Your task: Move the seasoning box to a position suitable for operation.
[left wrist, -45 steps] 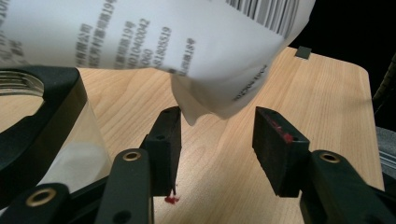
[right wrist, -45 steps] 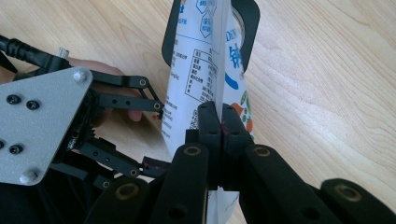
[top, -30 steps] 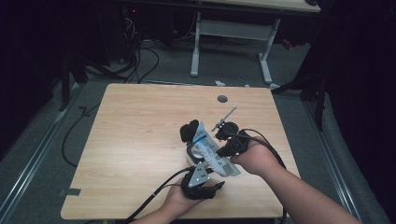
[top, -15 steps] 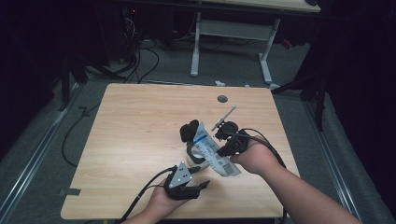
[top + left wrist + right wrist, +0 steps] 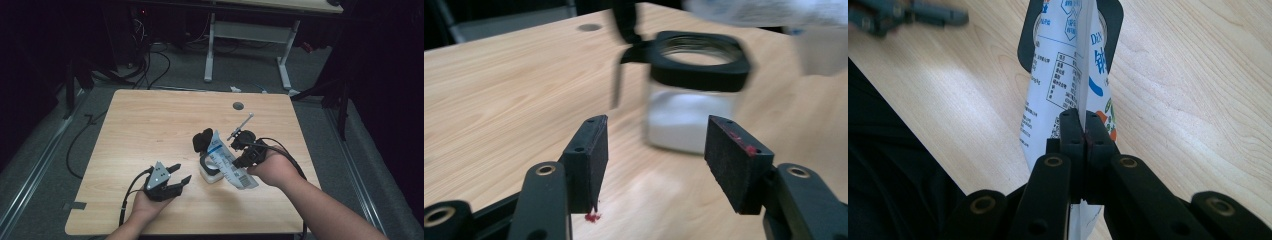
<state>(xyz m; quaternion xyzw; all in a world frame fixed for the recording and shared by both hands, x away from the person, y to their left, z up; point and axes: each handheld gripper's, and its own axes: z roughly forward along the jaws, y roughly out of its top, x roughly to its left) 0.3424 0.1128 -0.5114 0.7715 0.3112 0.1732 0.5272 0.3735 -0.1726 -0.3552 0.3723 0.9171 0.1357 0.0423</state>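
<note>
Pinching a white printed pouch [image 5: 1058,75], the right gripper [image 5: 1083,132] has its jaws pressed together on it, tilting the pouch over the black-rimmed jar [image 5: 210,167] near the table's [image 5: 150,120] centre. At 8 o'clock from the jar, the left gripper [image 5: 177,176] rests with jaws spread wide, holding nothing, pointed toward the jar [image 5: 694,95].

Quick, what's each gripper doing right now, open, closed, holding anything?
Left gripper: open, holding nothing, facing the jar.
Right gripper: closed on the printed pouch.
</note>
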